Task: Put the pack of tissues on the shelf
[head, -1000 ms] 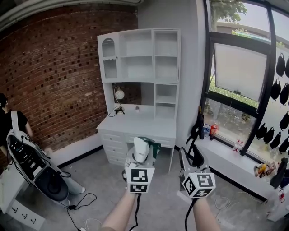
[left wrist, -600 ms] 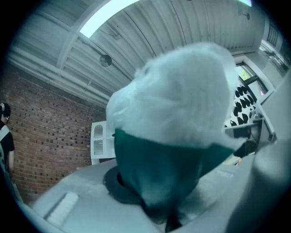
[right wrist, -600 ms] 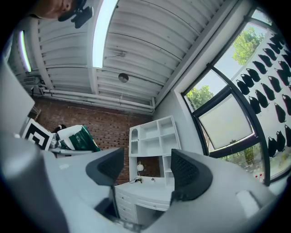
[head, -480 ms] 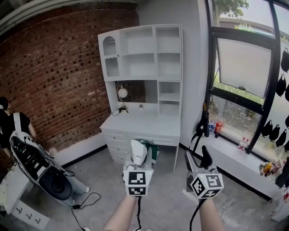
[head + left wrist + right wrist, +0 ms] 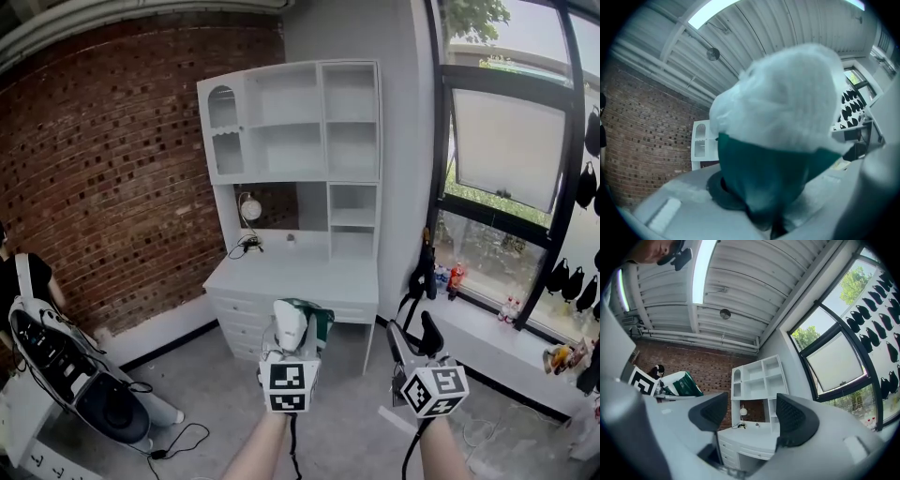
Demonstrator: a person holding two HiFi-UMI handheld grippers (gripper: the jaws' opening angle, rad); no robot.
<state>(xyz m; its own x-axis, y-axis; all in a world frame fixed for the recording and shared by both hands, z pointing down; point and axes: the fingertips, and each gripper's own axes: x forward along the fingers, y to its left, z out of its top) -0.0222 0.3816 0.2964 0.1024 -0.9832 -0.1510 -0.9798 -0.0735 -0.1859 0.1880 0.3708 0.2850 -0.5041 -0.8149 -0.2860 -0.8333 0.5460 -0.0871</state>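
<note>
The pack of tissues point(image 5: 298, 325), white plastic with a dark green band, is held upright in my left gripper point(image 5: 292, 345), whose jaws are shut on it. In the left gripper view the tissue pack point(image 5: 778, 136) fills the middle and hides the jaw tips. My right gripper point(image 5: 413, 339) stands open beside it to the right, with nothing between its black pads point(image 5: 796, 419). The white shelf unit point(image 5: 292, 122) rises over a white desk point(image 5: 295, 277) ahead against the wall; its compartments look bare. From the right gripper view I also see the shelf unit point(image 5: 757, 378) and the tissue pack point(image 5: 680, 384).
A brick wall point(image 5: 103, 178) runs along the left. A person point(image 5: 19, 272) stands at far left by a tilted black and white machine point(image 5: 66, 361) with cables on the floor. A large window point(image 5: 506, 159) and a low white sill point(image 5: 487, 342) with small bottles are on the right.
The view has shifted closer to the desk and shelf. My right gripper's jaws have gone from narrower to wide apart. The left gripper keeps its hold on the tissue pack.
</note>
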